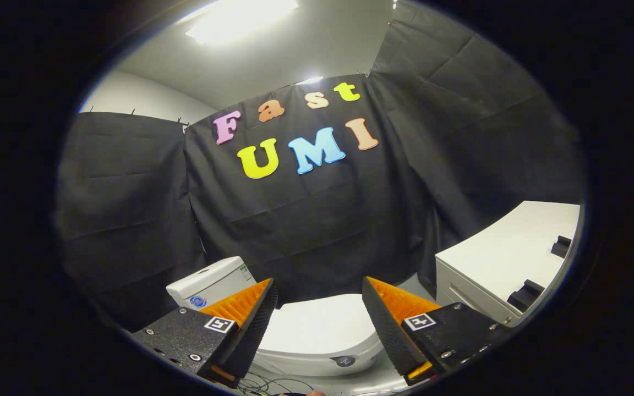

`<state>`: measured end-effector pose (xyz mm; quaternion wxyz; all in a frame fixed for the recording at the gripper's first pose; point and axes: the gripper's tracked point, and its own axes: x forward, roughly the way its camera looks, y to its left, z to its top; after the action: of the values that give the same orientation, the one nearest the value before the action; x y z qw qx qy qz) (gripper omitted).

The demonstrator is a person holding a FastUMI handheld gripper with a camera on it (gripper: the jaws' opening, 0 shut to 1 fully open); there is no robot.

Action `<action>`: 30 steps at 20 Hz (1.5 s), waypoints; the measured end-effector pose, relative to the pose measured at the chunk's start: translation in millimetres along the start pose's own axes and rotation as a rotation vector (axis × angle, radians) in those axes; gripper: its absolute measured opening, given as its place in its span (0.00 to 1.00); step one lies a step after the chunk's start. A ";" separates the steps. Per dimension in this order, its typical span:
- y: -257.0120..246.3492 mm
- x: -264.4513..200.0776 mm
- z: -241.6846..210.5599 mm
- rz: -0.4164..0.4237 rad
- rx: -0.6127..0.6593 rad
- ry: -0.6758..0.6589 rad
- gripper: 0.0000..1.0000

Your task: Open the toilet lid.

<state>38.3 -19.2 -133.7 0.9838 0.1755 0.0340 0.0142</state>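
Cloth-walled booth with toilet

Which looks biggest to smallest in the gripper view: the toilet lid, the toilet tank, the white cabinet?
1. White cabinet, though it sits nearer the camera.
2. Toilet lid, closed, partly hidden by the open gripper fingers.
3. Toilet tank, partly hidden behind one finger.

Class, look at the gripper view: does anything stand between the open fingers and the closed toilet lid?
Nothing visible does. The gripper is open, its fingers apart, and the toilet lid lies closed in the gap just beyond them, with the tank behind it.
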 end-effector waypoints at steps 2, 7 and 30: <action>-3.0 5.5 -18.6 -0.010 -0.019 0.027 0.96; -8.6 15.3 -58.7 -0.054 -0.045 0.076 0.96; -31.1 42.5 -220.4 -0.050 0.241 0.328 0.96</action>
<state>65.4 29.2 -353.4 0.9370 0.2865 0.1994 0.0141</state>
